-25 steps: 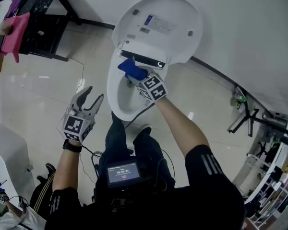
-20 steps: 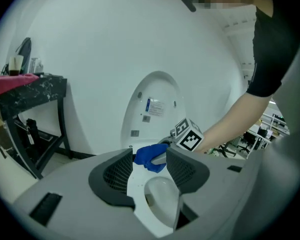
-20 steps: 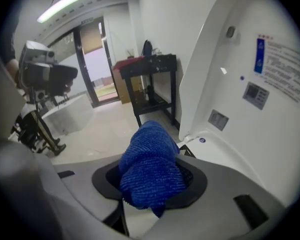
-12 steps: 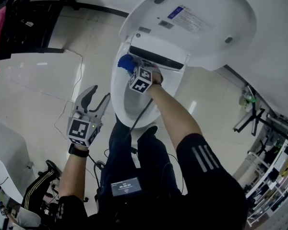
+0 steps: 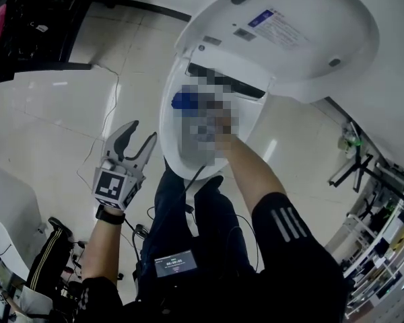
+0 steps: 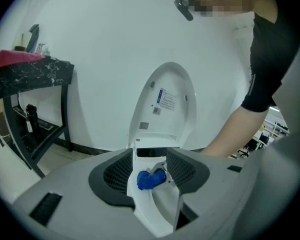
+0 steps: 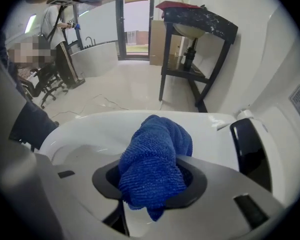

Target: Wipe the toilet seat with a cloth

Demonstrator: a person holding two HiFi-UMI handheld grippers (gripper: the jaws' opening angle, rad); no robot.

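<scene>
The white toilet stands with its lid (image 5: 289, 32) raised and its seat (image 5: 167, 113) down. A bunched blue cloth (image 5: 185, 101) lies against the seat's back left part, close to the hinge. In the right gripper view my right gripper (image 7: 150, 184) is shut on the blue cloth (image 7: 152, 164), which bulges out over the seat rim (image 7: 100, 124). A mosaic patch covers most of that gripper in the head view. My left gripper (image 5: 138, 136) hangs open and empty to the left of the bowl, above the floor. Its own view looks at the lid (image 6: 165, 99) and the cloth (image 6: 149, 179).
A black marble-topped stand (image 7: 200, 21) with a pink cloth (image 7: 180, 5) on it is left of the toilet. A thin cable (image 5: 111, 106) runs over the glossy tile floor. Racks and shelving (image 5: 384, 207) stand to the right. A person (image 7: 60, 19) stands far off.
The head camera has drawn closer to the toilet. My right gripper carried the cloth along the back of the seat toward its left side. The left gripper stayed open beside the bowl.
</scene>
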